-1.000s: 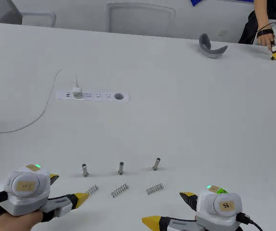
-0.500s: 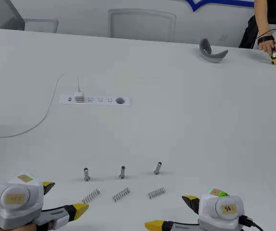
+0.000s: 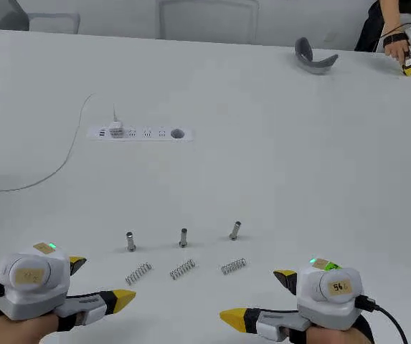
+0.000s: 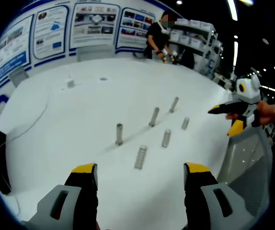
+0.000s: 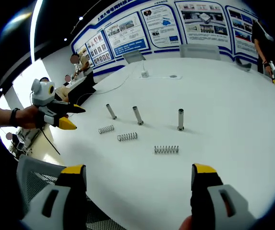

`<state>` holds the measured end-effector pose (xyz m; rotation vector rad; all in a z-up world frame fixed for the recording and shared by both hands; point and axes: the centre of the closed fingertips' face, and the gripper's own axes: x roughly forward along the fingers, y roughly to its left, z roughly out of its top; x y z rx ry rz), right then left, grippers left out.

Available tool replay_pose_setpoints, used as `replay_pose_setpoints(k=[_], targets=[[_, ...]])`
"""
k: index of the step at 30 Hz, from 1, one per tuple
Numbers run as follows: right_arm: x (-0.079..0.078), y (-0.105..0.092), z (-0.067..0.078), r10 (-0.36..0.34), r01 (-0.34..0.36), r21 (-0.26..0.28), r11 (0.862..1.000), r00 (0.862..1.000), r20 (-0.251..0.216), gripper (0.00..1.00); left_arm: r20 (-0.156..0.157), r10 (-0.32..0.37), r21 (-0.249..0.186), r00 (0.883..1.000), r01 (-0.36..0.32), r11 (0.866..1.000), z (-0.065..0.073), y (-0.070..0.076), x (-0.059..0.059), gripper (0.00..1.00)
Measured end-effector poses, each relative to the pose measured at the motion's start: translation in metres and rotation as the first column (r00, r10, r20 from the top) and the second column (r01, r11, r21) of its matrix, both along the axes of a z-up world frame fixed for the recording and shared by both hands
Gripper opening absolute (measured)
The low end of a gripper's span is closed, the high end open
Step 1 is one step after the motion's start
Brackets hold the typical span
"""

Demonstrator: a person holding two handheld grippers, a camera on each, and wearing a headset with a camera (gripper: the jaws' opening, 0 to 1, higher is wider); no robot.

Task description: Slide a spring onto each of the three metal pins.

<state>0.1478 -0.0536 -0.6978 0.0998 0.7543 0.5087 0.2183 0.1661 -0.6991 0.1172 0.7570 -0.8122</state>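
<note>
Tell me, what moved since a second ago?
The left gripper pulled back a little from the left spring. Nothing was picked up, and both grippers stay open. The right gripper, the springs and the pins kept their places.

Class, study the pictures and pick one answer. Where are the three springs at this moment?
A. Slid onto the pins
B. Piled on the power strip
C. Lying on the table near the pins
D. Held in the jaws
C: the left spring, middle spring and right spring lie flat on the table, while the left pin, middle pin and right pin stand bare.
</note>
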Motion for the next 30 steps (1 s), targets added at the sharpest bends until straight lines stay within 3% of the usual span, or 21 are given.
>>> replay_pose_setpoints(k=[5, 23, 30], targets=[[-0.002, 0.000, -0.001, 0.003, -0.003, -0.003, 1.000, 1.000, -0.004, 0.92, -0.004, -0.041, 0.033, 0.999, 0.041, 0.999, -0.006, -0.006, -0.001, 0.75], [-0.008, -0.006, -0.002, -0.017, 0.017, 0.000, 1.000, 1.000, -0.014, 0.92, -0.056, -0.120, 0.071, 0.991, 0.123, 0.990, -0.035, -0.028, -0.007, 0.72], [-0.010, -0.009, -0.002, -0.024, 0.024, -0.001, 1.000, 1.000, -0.017, 0.92, -0.066, -0.125, 0.080, 0.990, 0.130, 0.988, -0.046, -0.034, -0.003, 0.68]])
